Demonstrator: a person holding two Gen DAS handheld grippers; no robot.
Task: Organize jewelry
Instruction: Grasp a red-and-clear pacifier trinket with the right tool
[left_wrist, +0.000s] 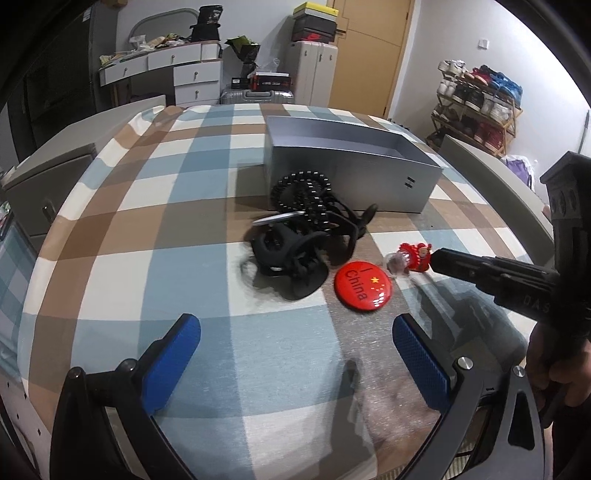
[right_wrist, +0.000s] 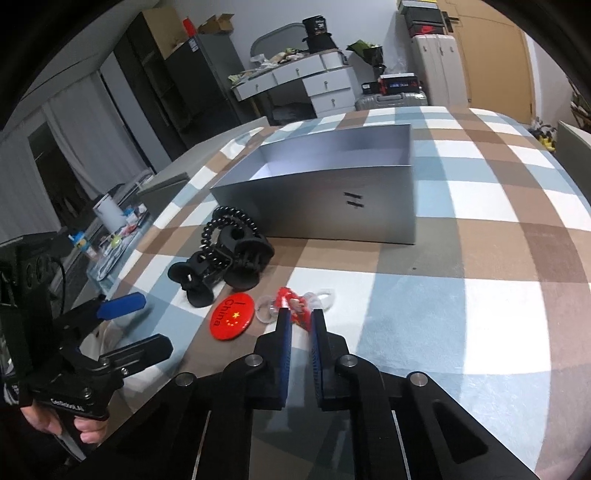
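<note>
An open grey box (left_wrist: 354, 173) (right_wrist: 332, 192) stands on the checked tablecloth. In front of it lies a pile of black hair claws and a black bead bracelet (left_wrist: 303, 229) (right_wrist: 221, 254). A round red "China" badge (left_wrist: 362, 286) (right_wrist: 232, 316) lies nearer. A red charm with clear rings (left_wrist: 413, 258) (right_wrist: 295, 304) lies to its right. My right gripper (right_wrist: 298, 314) (left_wrist: 439, 258) is shut on the red charm, at table level. My left gripper (left_wrist: 295, 332) (right_wrist: 125, 321) is open and empty, just short of the badge and the pile.
The checked tablecloth (left_wrist: 184, 221) covers the table. Behind it are a white dresser (left_wrist: 177, 70), suitcases (left_wrist: 314, 74) and a shoe rack (left_wrist: 480, 99). A cluttered side table (right_wrist: 110, 229) is at the left in the right wrist view.
</note>
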